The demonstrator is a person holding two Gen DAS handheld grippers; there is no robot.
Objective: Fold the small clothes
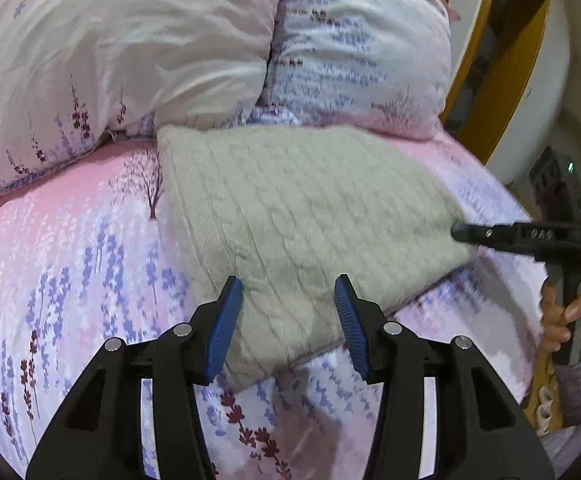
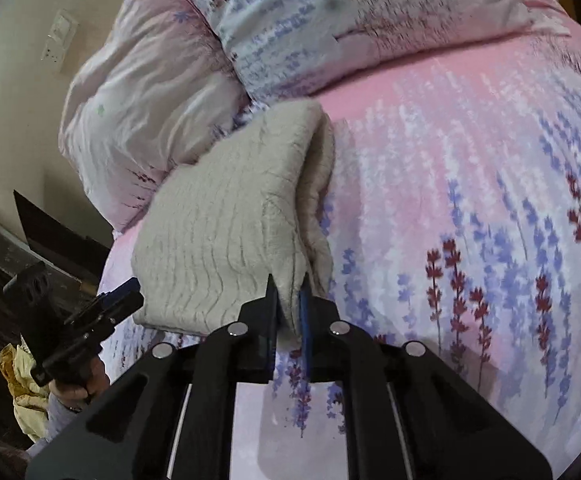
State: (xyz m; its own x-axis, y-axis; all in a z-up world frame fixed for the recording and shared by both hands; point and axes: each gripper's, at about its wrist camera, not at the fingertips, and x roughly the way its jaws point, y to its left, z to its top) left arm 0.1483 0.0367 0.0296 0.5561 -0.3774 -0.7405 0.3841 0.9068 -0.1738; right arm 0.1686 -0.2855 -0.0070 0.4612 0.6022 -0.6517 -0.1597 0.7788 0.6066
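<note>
A folded cream cable-knit sweater [image 1: 298,208] lies on the pink floral bedsheet [image 1: 62,248], its far edge against the pillows. My left gripper [image 1: 288,312] is open and empty, hovering just above the sweater's near corner. My right gripper [image 2: 289,300] is shut on the sweater's [image 2: 226,232] near corner, pinching the stacked layers between its blue pads. In the left wrist view the right gripper [image 1: 462,234] reaches the sweater's right corner. In the right wrist view the left gripper [image 2: 126,294] shows at the left, beside the sweater's left edge.
Two floral pillows [image 1: 138,52] lie at the head of the bed behind the sweater. A wooden bed frame [image 1: 502,80] and wall stand to the right. In the right wrist view, a wall socket [image 2: 58,40] and yellow cloth [image 2: 26,392] show beside the bed [image 2: 470,200].
</note>
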